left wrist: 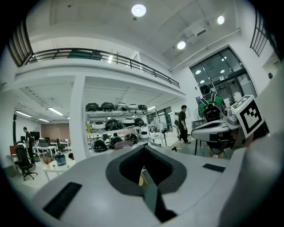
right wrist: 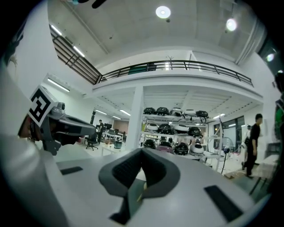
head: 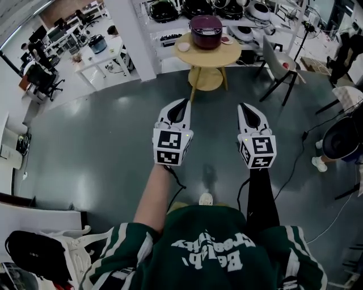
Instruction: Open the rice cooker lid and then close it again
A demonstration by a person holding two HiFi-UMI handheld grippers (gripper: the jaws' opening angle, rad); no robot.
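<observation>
A dark maroon rice cooker (head: 206,31) with its lid down stands on a round wooden table (head: 207,55) far ahead in the head view. Both grippers hang in the air well short of it, over the grey floor. My left gripper (head: 184,103) and my right gripper (head: 243,107) point toward the table, jaws together and holding nothing. In the left gripper view the left gripper (left wrist: 144,170) shows its pads meeting, and the cooker's maroon top (left wrist: 123,144) peeks over them. In the right gripper view the right gripper (right wrist: 141,177) is likewise closed.
A white bowl (head: 184,47) and a small dish (head: 227,40) share the table. A white chair (head: 279,63) stands right of it, a white pillar (head: 133,34) left of it. Shelves with several cookers (head: 198,7) line the back. A cable (head: 295,164) trails on the floor at right.
</observation>
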